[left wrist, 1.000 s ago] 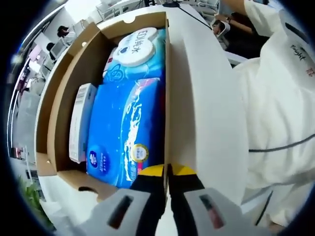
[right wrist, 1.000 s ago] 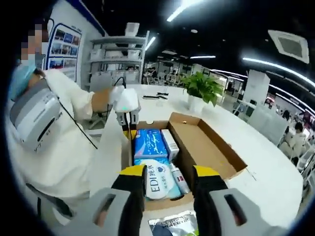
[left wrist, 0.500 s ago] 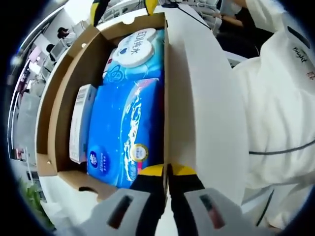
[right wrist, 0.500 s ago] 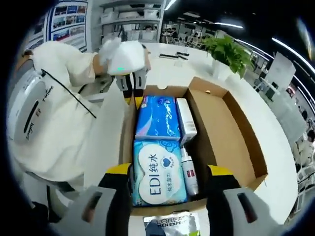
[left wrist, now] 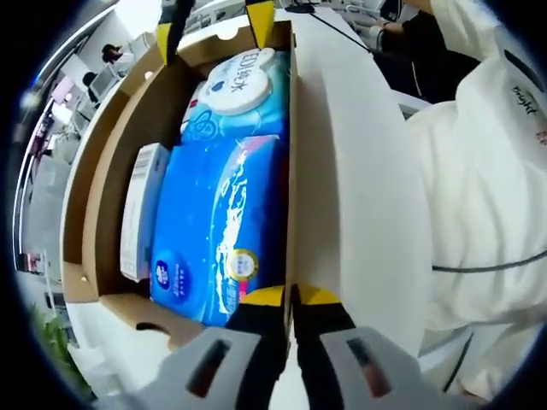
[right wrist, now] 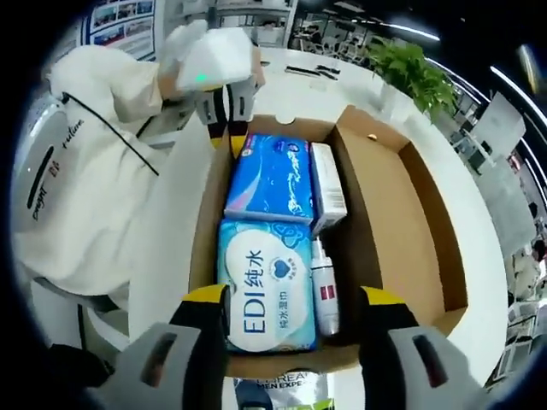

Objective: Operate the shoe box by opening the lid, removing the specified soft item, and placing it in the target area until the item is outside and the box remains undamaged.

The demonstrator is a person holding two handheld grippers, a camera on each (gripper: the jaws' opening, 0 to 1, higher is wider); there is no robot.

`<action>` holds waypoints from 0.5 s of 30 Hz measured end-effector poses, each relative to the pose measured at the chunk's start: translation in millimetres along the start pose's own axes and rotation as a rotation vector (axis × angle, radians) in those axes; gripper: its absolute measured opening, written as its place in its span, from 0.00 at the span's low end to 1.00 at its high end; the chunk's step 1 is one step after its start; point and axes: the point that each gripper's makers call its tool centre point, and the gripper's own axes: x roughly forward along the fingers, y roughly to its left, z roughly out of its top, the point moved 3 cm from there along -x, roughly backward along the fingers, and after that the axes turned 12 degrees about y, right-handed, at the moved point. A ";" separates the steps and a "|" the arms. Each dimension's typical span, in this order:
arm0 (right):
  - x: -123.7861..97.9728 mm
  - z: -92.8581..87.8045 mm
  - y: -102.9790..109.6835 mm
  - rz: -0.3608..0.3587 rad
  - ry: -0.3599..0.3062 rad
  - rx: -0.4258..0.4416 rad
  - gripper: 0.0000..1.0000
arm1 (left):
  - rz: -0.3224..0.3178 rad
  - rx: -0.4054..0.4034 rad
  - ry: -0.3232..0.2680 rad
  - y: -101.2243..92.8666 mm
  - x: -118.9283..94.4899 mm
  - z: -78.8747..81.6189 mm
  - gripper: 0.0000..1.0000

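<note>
In the right gripper view, the shoe box (right wrist: pixel 427 248) holds a wet-wipes pack (right wrist: pixel 263 292) at 6 o'clock, a tissue pack (right wrist: pixel 272 178) behind it toward 12, and 2 small items along their 3 o'clock side: a carton (right wrist: pixel 328 186) and a bottle (right wrist: pixel 324 289).

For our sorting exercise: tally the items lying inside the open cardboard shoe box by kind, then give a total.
Soft blue packs: 2, the blue tissue pack and the round-lidded wet-wipes pack
White cartons: 1, the narrow white carton
Small bottles: 1, the small white bottle
Total: 4
</note>
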 end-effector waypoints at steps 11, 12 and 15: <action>21.3 -1.9 15.4 0.192 0.126 0.035 0.70 | -0.003 -0.005 0.002 1.5 0.2 -1.1 0.02; 22.6 -1.9 15.3 0.193 0.129 0.033 0.70 | -0.003 -0.006 0.003 1.6 0.2 -1.2 0.02; 32.0 -8.7 9.0 0.203 0.173 0.023 0.72 | -0.003 -0.006 0.001 1.3 0.2 -1.3 0.02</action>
